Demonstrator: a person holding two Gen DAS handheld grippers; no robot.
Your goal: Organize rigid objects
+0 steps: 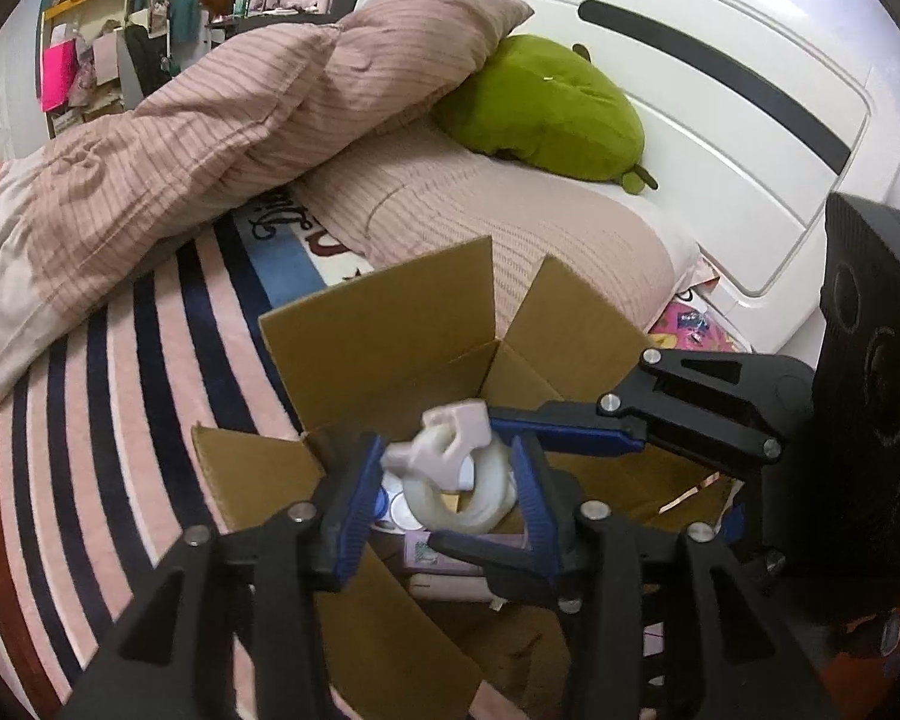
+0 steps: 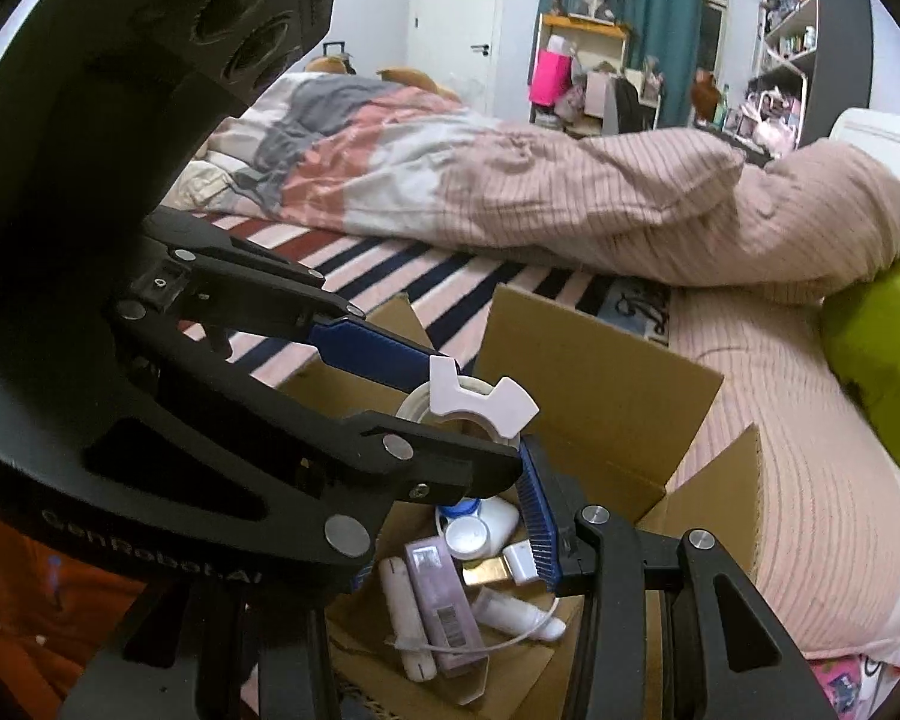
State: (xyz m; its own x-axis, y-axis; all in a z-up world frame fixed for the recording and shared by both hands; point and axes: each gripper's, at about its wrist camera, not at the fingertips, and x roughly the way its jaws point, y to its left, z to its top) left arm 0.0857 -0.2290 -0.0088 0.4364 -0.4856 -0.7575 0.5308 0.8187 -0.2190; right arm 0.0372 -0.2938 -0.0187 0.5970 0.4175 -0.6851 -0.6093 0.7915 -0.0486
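A clear tape roll in a pale pink dispenser (image 1: 450,468) sits between the blue pads of my left gripper (image 1: 444,498), which is shut on it above the open cardboard box (image 1: 384,324). In the right wrist view the same tape dispenser (image 2: 480,402) is held by the left gripper (image 2: 450,414) over the box (image 2: 594,372). My right gripper (image 2: 450,546) is open just above the box; only its right finger (image 2: 537,516) shows clearly. It reaches in from the right in the left wrist view (image 1: 534,492). The box holds white tubes (image 2: 399,618), a pink packet (image 2: 441,606) and small white jars (image 2: 468,534).
The box stands on a bed with a striped blanket (image 1: 120,420). A pink striped duvet (image 1: 222,126), a pillow (image 1: 510,228) and a green plush cushion (image 1: 546,108) lie behind it, against a white headboard (image 1: 720,120). Shelves and a door stand beyond the bed (image 2: 582,54).
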